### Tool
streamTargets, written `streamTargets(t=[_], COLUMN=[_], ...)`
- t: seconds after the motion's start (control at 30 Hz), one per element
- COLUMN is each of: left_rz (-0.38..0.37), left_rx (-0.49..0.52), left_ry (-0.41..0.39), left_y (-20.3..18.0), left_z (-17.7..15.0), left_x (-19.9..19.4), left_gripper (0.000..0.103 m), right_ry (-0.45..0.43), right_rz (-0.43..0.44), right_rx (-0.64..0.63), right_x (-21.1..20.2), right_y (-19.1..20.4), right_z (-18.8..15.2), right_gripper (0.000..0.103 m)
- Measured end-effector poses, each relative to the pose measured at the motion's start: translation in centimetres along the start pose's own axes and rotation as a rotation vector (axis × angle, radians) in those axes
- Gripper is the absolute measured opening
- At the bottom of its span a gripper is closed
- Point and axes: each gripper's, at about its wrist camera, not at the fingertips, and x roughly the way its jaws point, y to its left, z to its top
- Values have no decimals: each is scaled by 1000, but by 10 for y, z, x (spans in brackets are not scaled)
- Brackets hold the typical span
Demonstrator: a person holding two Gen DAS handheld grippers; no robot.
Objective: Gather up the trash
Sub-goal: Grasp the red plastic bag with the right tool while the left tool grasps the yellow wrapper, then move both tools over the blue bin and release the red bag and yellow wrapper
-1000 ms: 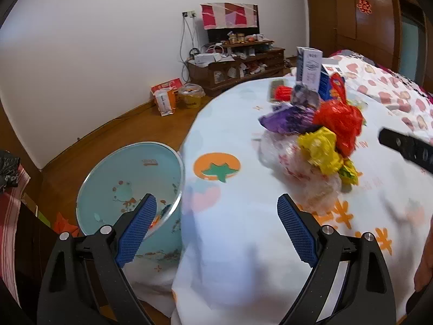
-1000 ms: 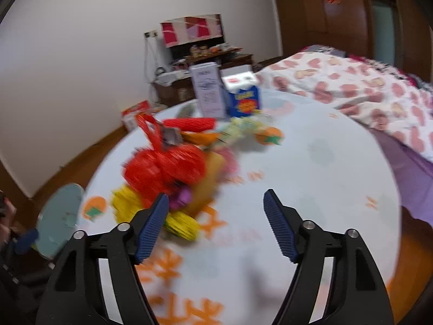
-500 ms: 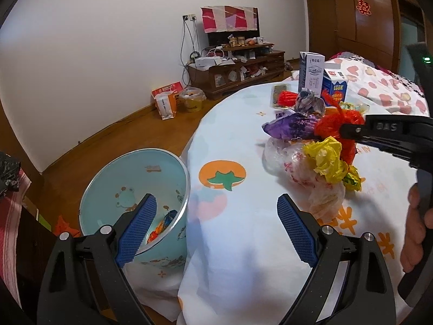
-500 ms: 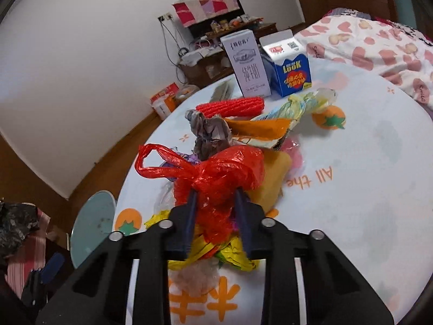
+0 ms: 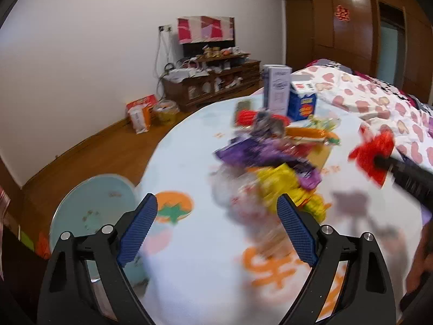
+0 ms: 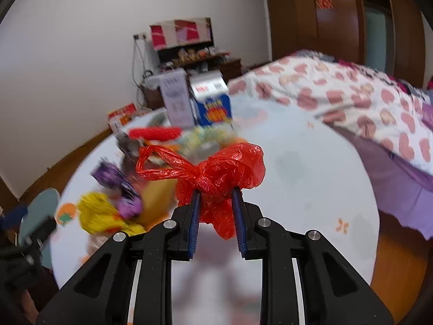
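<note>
The right hand-held gripper (image 6: 215, 199) is clamped on the red plastic bag (image 6: 216, 178) at its knotted waist — light, crinkly, slippery — above the desk (image 6: 311, 168); the left hand-held gripper (image 5: 216, 230) stands apart.

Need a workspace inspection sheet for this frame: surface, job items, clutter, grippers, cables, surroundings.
Surface: round table under a white cloth with orange prints.
Job's things: red plastic bag lifted clear of the pile; yellow wrapper and purple wrapper remain on the table; light blue bin beside the table edge.
Clutter: white carton and blue carton upright at the far side.
Grippers: right gripper shut on the red bag; left gripper open, empty.
Cables: wires hanging from a wall socket.
Surroundings: wooden TV stand, bed with heart-print cover.
</note>
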Motion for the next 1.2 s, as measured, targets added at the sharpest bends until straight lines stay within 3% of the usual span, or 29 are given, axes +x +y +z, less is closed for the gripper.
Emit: streamTargets(t=[0.13,0.37,0.57,0.9,1.07,1.2], left_rz=[-63,-145,-169,-168,-108,-66], left_rx=[30,20,39,19,2,-37], left_ry=[-1,102,94,-14,-76,-66], left_y=[-24,-45,-49,-29,-10,10], left_z=[9,7,3,12,13,13], left_x=[15,55,57,5,-19,-24], left_gripper=[78,49,37,36,36,36], right_ry=[37,71,78,38,5,-3], right_rz=[-8,8,17,-2,-17,13], right_rx=[30,30,35,20,-6,-26], right_x=[13,26,30,13,-7,-21], right_y=[-9,-11,-11,-7,0,12], right_z=[-12,-22,-26,-29,-29,-28], right_gripper=[24,25,25,25,24,24])
